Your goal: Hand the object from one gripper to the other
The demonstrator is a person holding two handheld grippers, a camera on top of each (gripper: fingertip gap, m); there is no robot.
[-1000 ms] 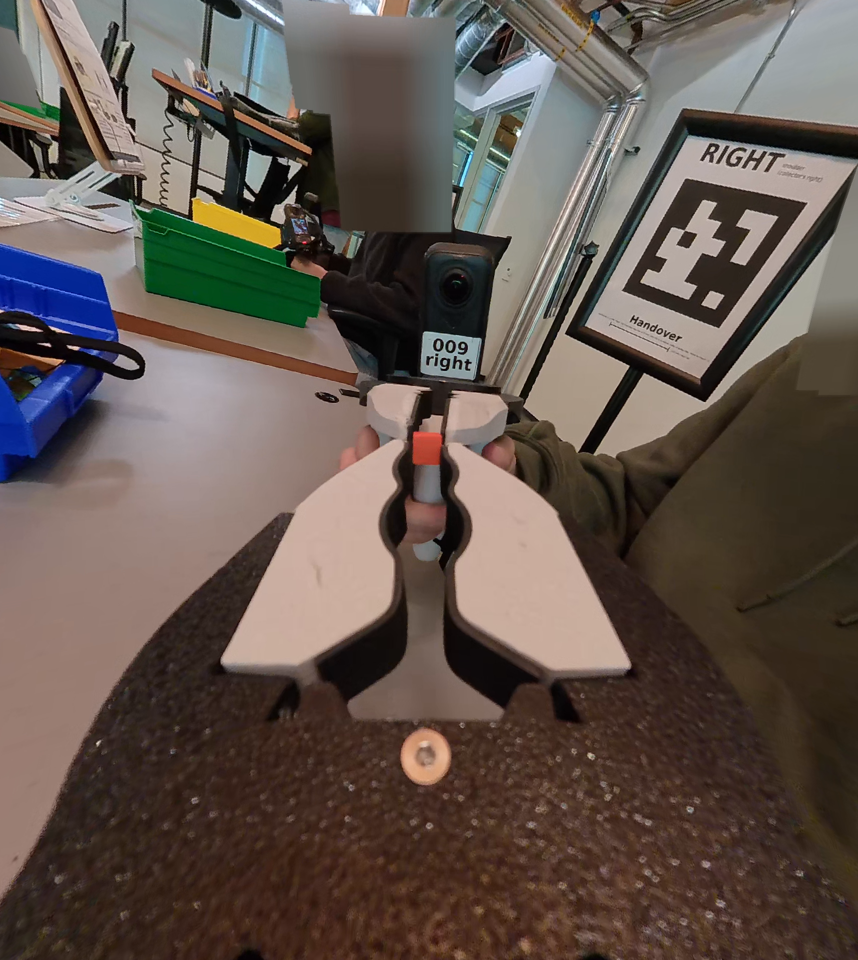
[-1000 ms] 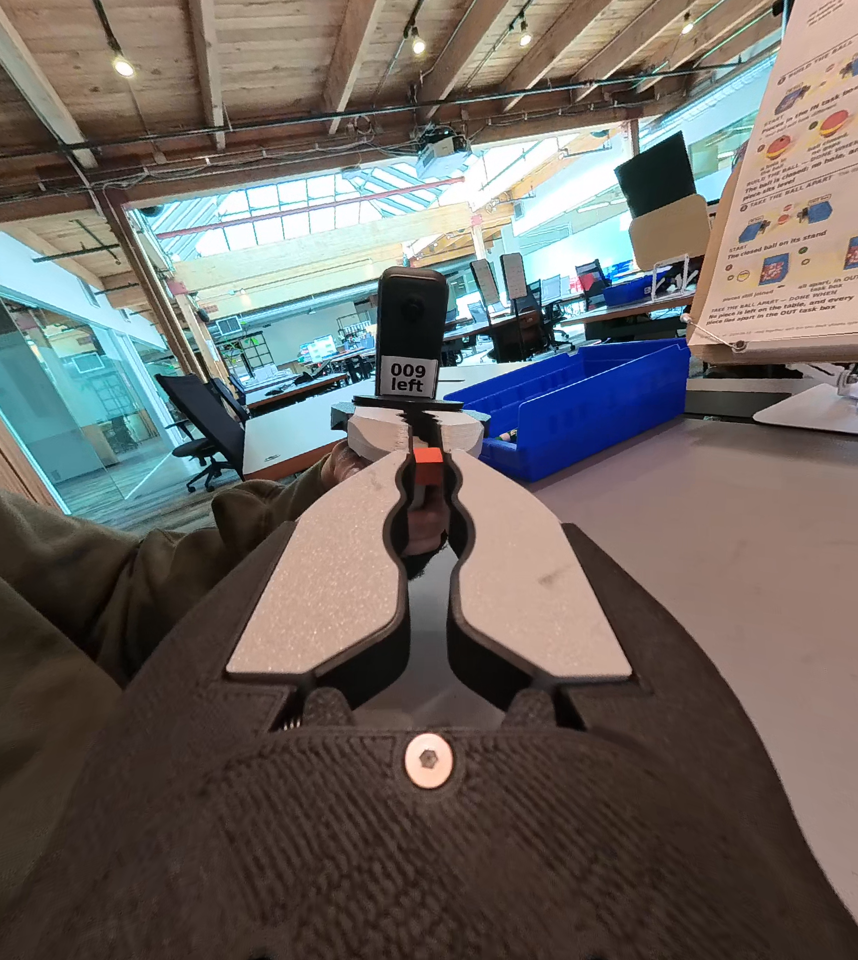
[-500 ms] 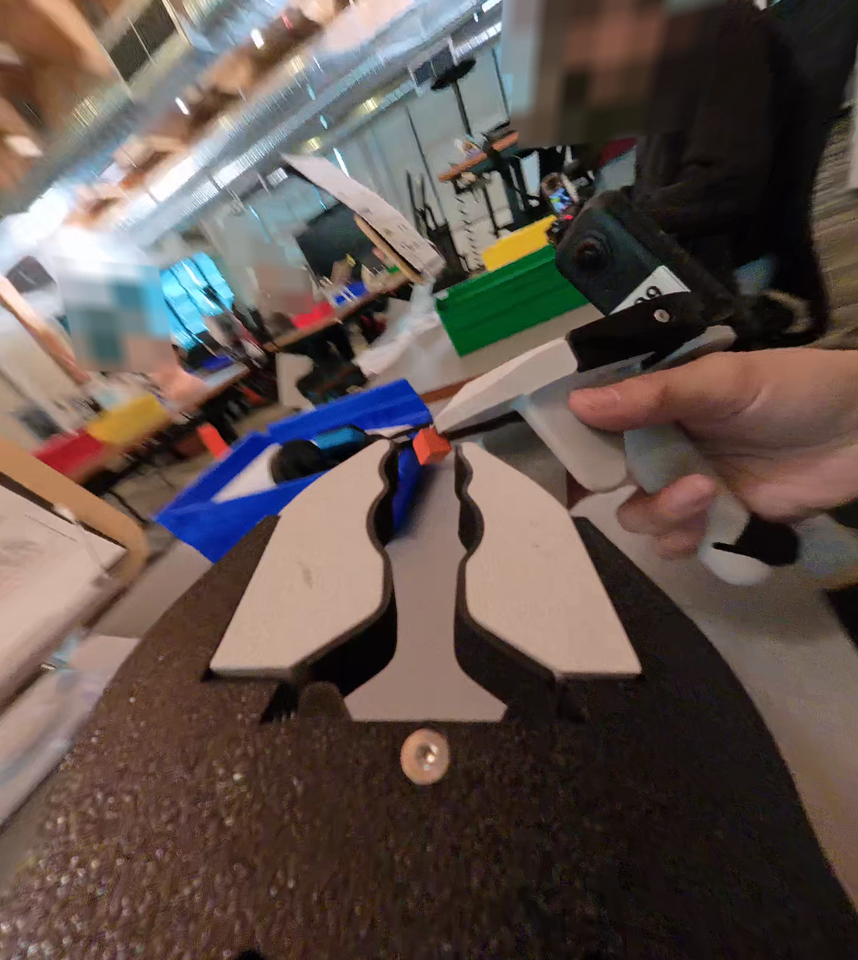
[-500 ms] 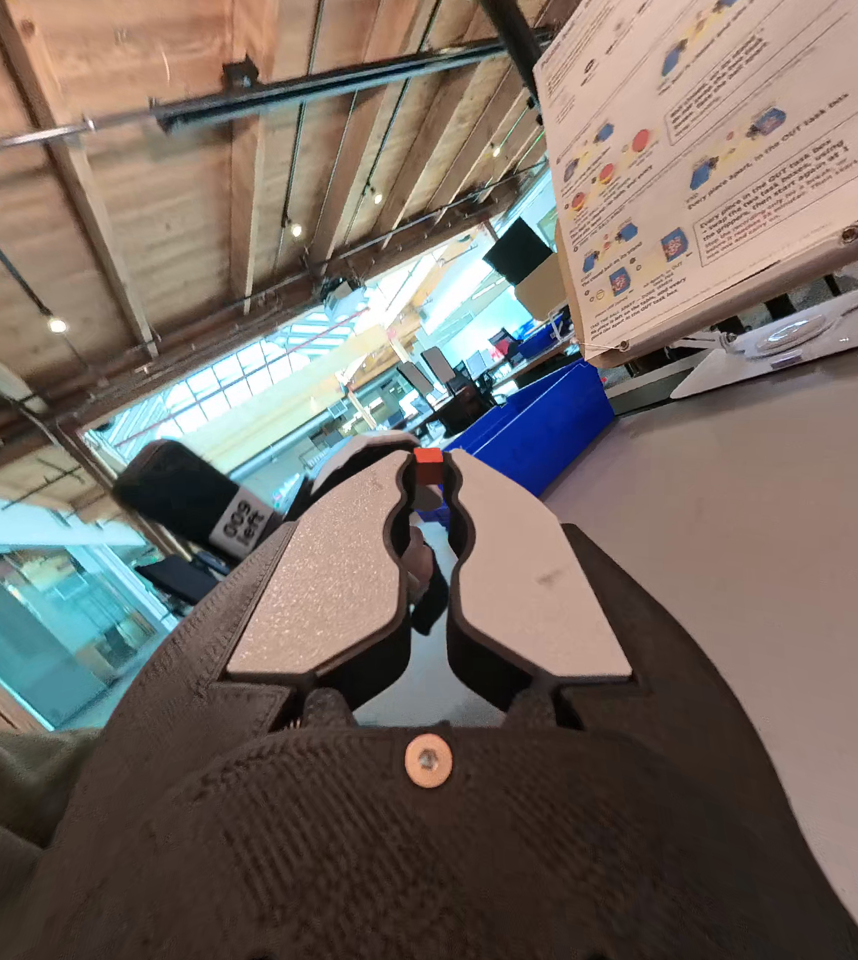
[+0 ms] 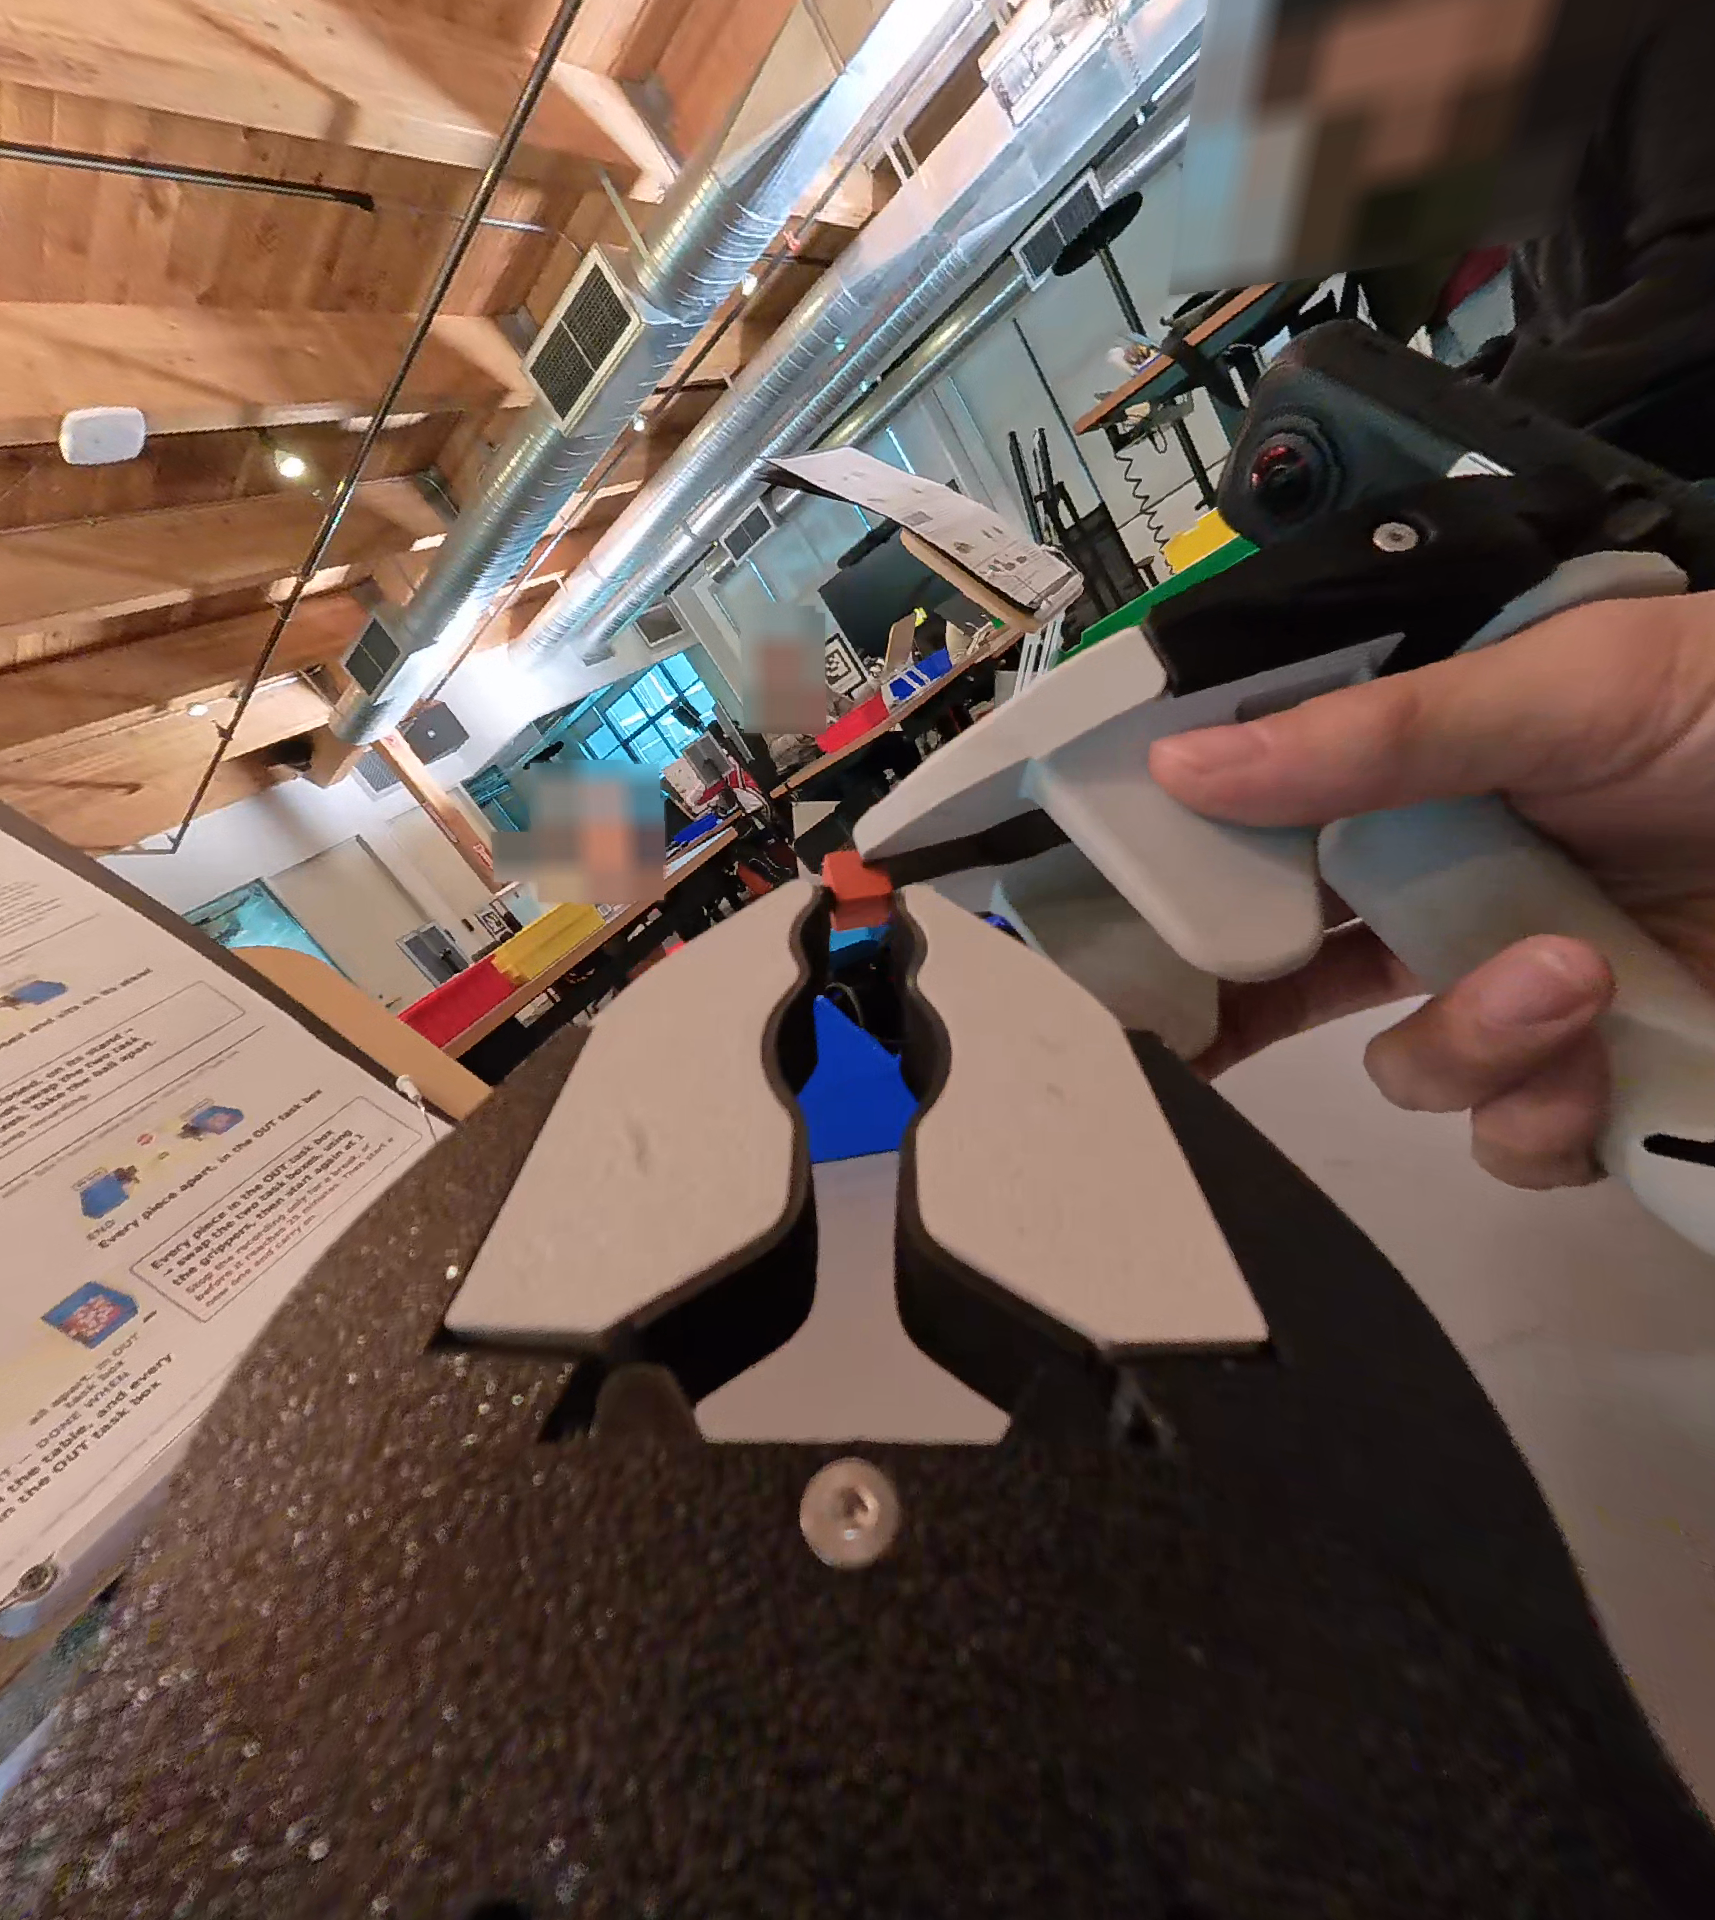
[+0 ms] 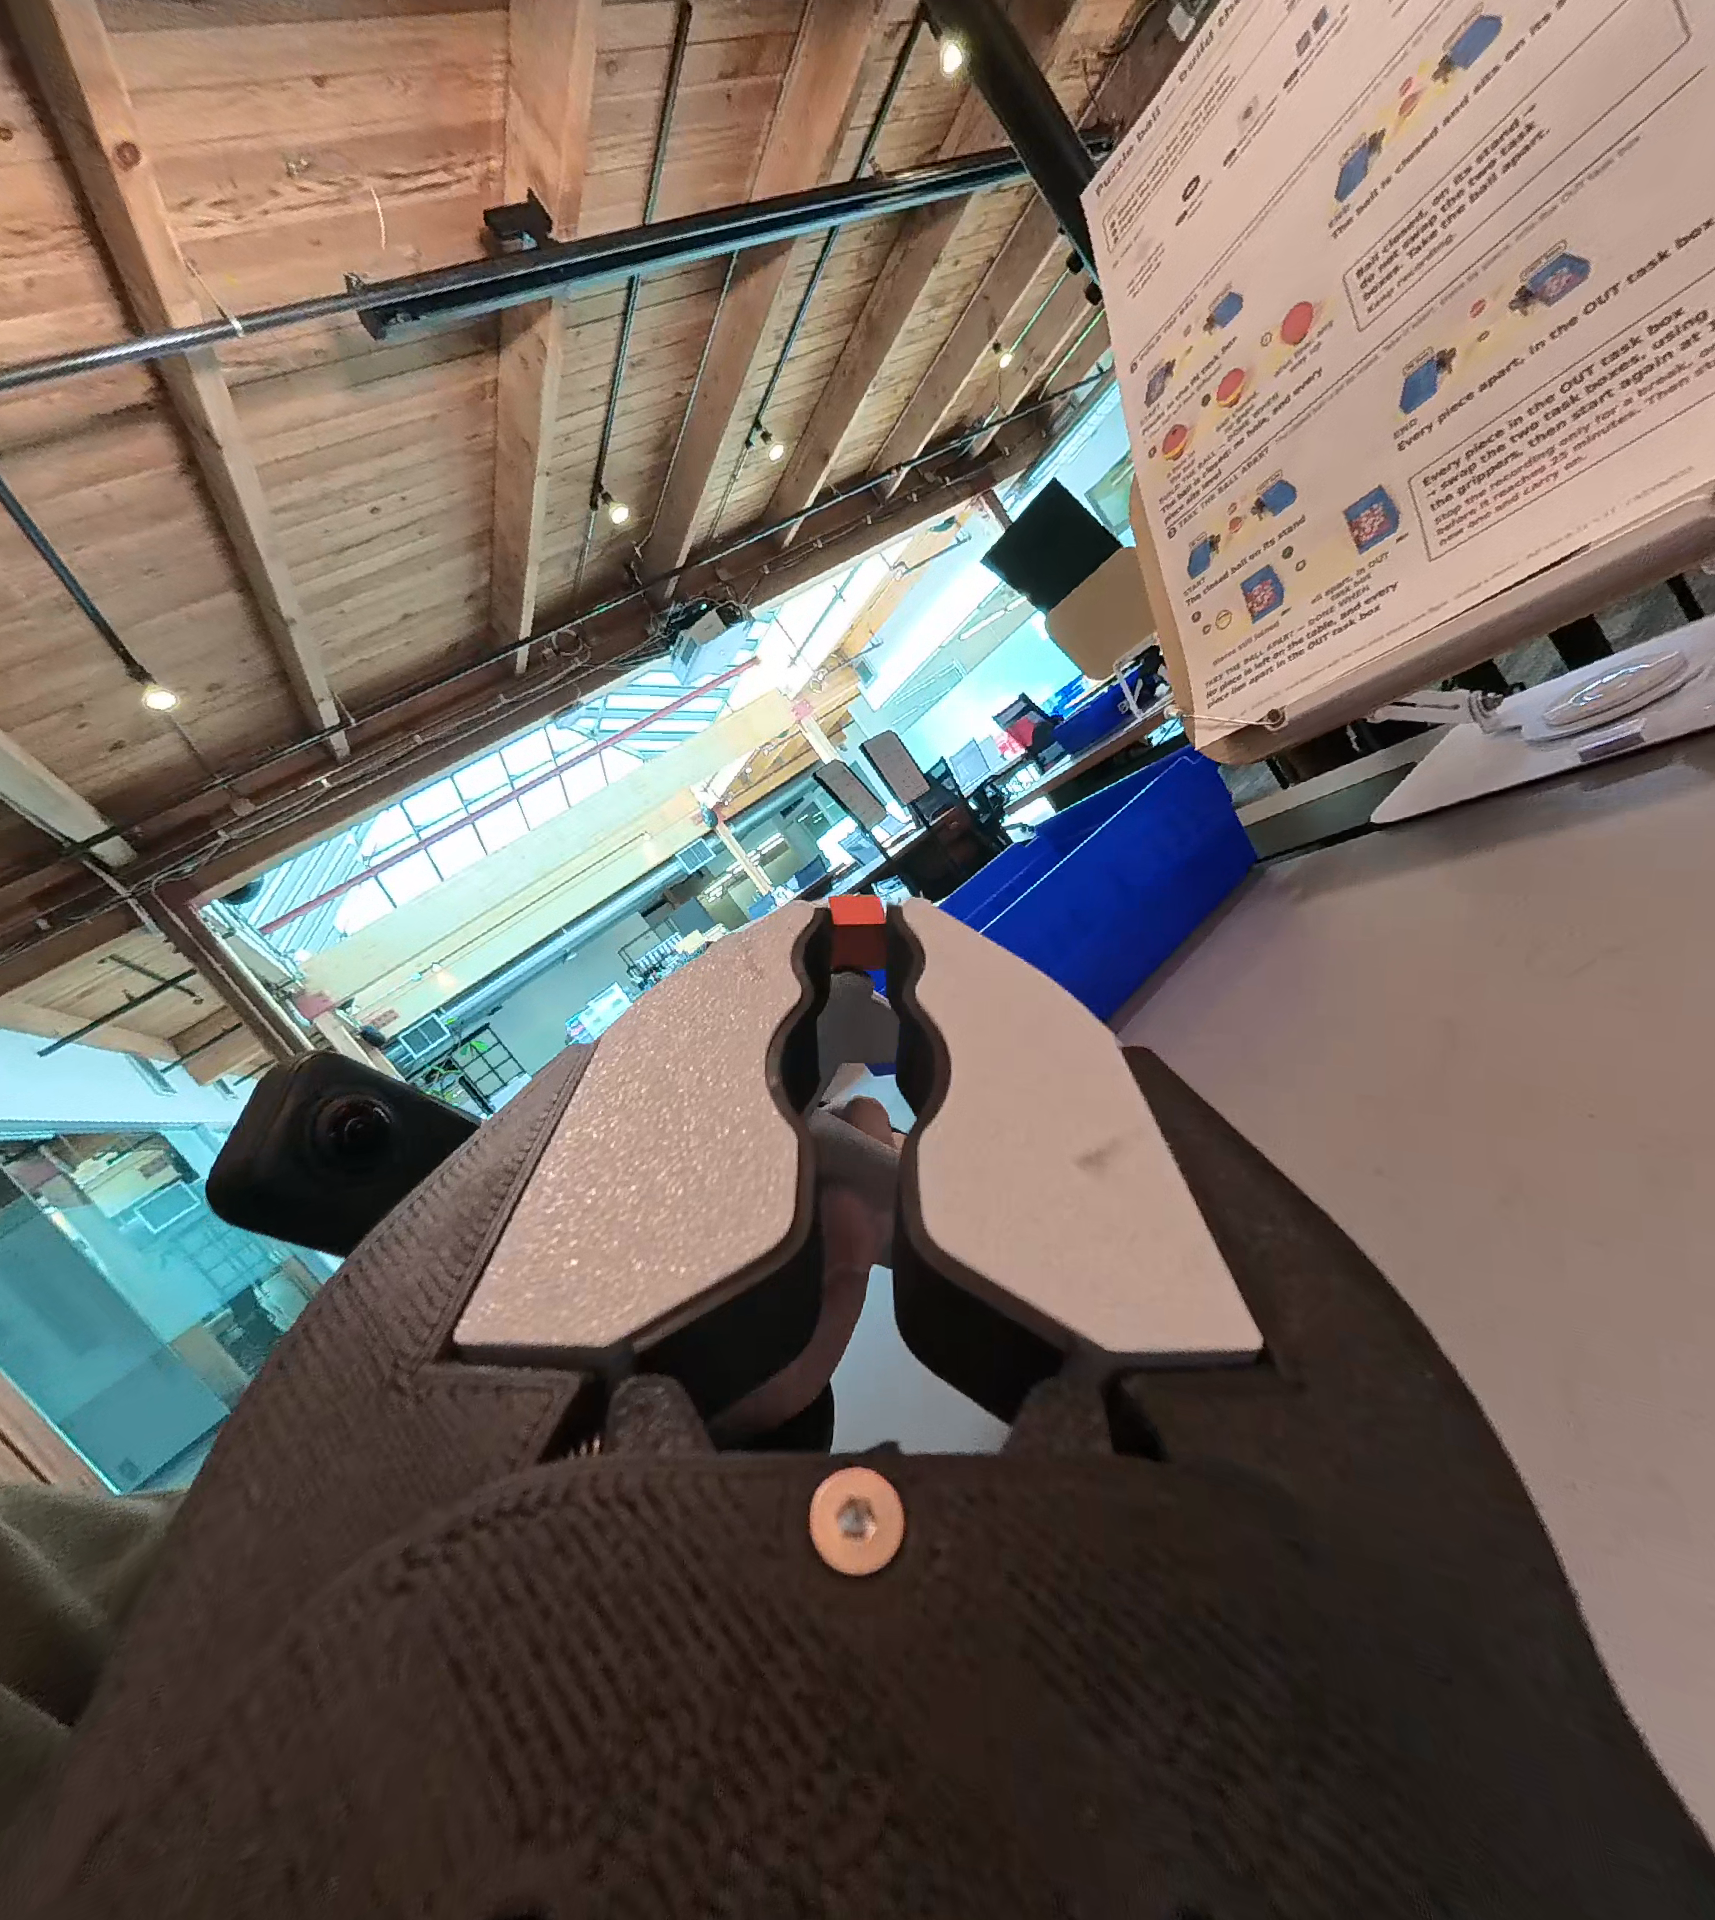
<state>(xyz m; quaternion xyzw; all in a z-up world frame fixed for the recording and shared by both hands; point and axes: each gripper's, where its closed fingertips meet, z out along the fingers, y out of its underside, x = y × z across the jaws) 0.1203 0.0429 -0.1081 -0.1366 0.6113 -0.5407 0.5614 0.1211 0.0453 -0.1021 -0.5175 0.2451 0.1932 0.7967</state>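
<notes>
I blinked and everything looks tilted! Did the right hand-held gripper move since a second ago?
Yes. The right hand-held gripper tipped upward: the blue bin sits lower and rightward, with more wooden ceiling showing.

- The block [image 5: 854, 876] sits between the tips of the left tool [image 5: 855, 914], above the table [image 5: 1518, 1299].
- The right tool [image 5: 868, 847] reaches in from the right and touches the block.
- An instruction board [image 5: 74, 1174] stands at the left.
- A bin [image 6: 1102, 883] lies on the table beyond the right tool [image 6: 858, 920]; the board [image 6: 1435, 343] stands right of it.

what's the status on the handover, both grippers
Left gripper and right gripper both shut on small orange block. Held mid-air above grey table. Nothing in the way.
</notes>
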